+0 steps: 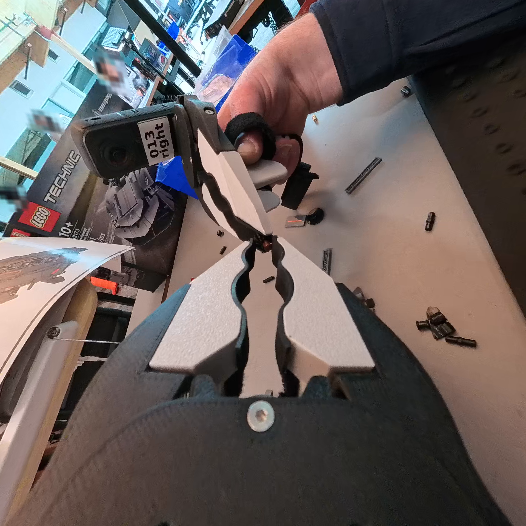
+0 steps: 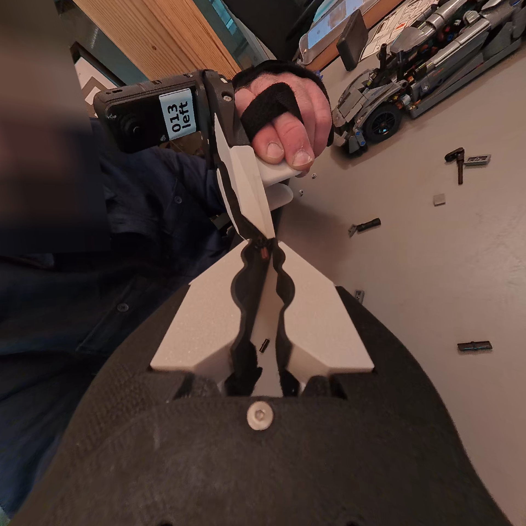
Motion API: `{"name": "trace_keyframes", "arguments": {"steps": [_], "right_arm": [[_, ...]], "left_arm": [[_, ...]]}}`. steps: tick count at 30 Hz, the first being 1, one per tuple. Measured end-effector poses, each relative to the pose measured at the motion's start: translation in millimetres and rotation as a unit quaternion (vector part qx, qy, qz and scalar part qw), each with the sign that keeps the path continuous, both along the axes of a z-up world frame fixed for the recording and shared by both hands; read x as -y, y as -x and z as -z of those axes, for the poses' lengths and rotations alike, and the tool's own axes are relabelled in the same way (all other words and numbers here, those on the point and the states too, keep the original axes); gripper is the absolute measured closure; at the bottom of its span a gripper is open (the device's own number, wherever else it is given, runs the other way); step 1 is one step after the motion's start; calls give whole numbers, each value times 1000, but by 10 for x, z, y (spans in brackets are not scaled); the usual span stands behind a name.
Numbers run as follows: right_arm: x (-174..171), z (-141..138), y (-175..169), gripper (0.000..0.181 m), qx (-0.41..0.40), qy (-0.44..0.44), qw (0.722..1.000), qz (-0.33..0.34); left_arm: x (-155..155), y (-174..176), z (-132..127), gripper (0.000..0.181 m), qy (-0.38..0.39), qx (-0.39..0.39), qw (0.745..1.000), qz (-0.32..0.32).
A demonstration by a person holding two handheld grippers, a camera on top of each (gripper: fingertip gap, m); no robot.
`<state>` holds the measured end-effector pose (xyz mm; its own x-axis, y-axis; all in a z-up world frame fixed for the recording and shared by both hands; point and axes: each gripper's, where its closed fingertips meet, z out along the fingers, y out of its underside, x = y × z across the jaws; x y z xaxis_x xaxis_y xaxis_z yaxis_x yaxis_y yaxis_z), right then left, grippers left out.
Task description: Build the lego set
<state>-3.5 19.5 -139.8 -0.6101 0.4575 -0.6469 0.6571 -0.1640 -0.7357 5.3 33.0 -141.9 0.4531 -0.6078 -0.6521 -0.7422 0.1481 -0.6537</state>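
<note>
A small dark lego piece with a reddish-brown end (image 1: 263, 243) is held tip to tip above the white table (image 1: 370, 256), loose black pins (image 1: 444, 330) and grey flat strips (image 1: 363, 176) lie scattered on it, and a grey, largely assembled lego car (image 2: 398, 94) stands at its far side.

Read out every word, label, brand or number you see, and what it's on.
I won't quote writing; here is what bears it.
White sticker on the far camera, left wrist view: legible print.
White sticker on the far camera, right wrist view: legible print.
Dark box: logos and numbers.
Booklet page: no readable text.
</note>
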Motion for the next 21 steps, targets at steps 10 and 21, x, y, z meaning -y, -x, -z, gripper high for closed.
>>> {"name": "trace_keyframes", "arguments": {"steps": [10,21], "right_arm": [[-105,-73,97,171,-45,-28,998,42],[-302,-140,226,170,-89,-51,988,116]], "left_arm": [[-92,87,-63,171,-18,17,999,-23],[-227,251,-92,170,-36,26,997,-69]]}}
